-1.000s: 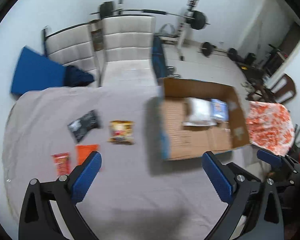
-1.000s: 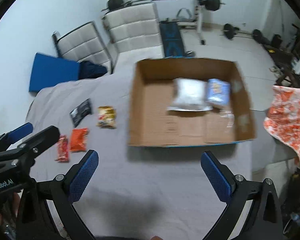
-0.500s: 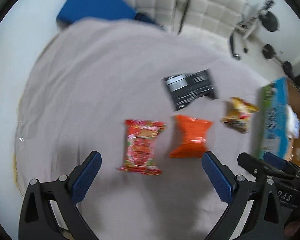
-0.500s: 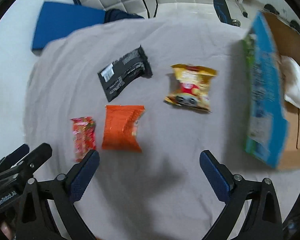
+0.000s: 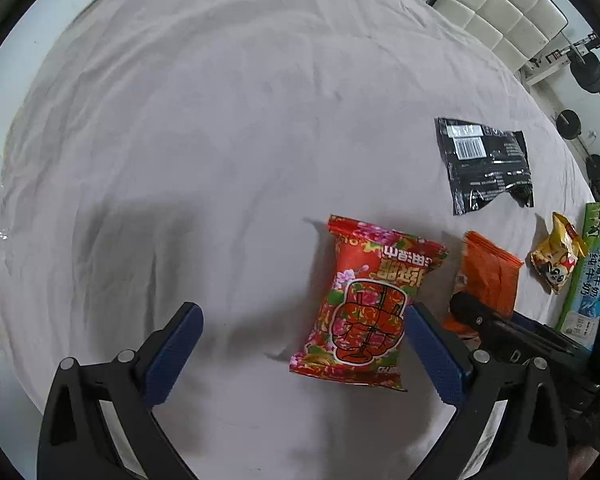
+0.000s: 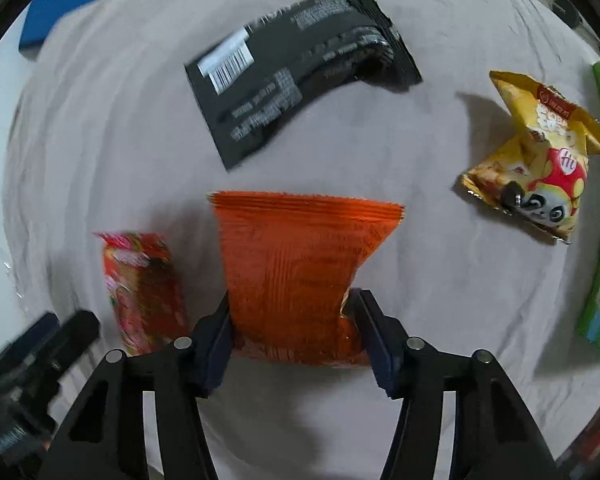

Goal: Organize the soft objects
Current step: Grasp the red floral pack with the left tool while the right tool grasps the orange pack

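Four packets not yet boxed. Right tongs (image 6: 294, 332) pinching orange packet (image 6: 300, 264) on the grey sheet (image 5: 180, 120); left tongs (image 5: 300, 344) wide open, empty, beside red floral packet (image 5: 364, 304). Black pouch (image 6: 296, 68), yellow panda bag (image 6: 540, 168) untouched.

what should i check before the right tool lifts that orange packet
1. Right tool astride the orange packet: ok, one finger on each side.
2. Grip firm: cannot tell, the fingers touch the packet's edges, squeeze unclear.
3. Red floral packet apart from the orange one: ok, a gap shows.
4. Left tool out of the way: not ok, open and close beside the right tool.
5. Black packet and yellow packet clear of the lift: ok.
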Motion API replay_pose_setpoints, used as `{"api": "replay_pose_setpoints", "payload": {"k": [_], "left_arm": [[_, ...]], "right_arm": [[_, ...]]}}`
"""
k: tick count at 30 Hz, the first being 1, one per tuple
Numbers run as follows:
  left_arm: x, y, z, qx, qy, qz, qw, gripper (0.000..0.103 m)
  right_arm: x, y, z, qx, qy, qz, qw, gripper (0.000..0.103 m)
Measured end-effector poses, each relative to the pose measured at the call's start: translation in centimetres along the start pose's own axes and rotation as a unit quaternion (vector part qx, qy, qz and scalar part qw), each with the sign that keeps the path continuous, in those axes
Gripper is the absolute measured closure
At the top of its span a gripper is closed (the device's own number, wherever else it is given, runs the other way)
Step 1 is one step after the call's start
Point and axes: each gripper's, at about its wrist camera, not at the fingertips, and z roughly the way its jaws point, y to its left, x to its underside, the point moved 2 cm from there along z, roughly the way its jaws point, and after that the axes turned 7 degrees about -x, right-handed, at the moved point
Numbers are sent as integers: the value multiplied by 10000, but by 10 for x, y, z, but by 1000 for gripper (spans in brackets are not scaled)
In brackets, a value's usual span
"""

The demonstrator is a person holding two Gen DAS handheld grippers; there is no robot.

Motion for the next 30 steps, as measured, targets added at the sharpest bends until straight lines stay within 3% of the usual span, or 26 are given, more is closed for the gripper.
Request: {"api": "replay_pose_setpoints", "payload": {"k": [3,10,11,13,17,21,30], "left_arm": [[1,-1,5,103,112,70,9999,0],[-3,-34,35,64,455,618,9970,2],[-4,-39,42,45,533,663,9964,4],[-5,-45,52,17,625,765,9951,25],[-1,-53,65,-430,640,945,9925,30],[1,-51,63,-401,560,792,9945,57],[26,-55,53,-467,449,645,9958,60]], "right_arm": [[5,-12,-5,561,5,-310,9979,47],[0,-51,-7,515,329,-73,9981,45],[-3,-52,-6,509,357,-46,9981,45],[-7,-55,-3,474,407,-8,9980,45],[-11,-55,4,454,492,43,9977,45],[-16,-51,9,556,510,-69,9971,45],[-15,-48,3,652,525,-199,9963,57]]}}
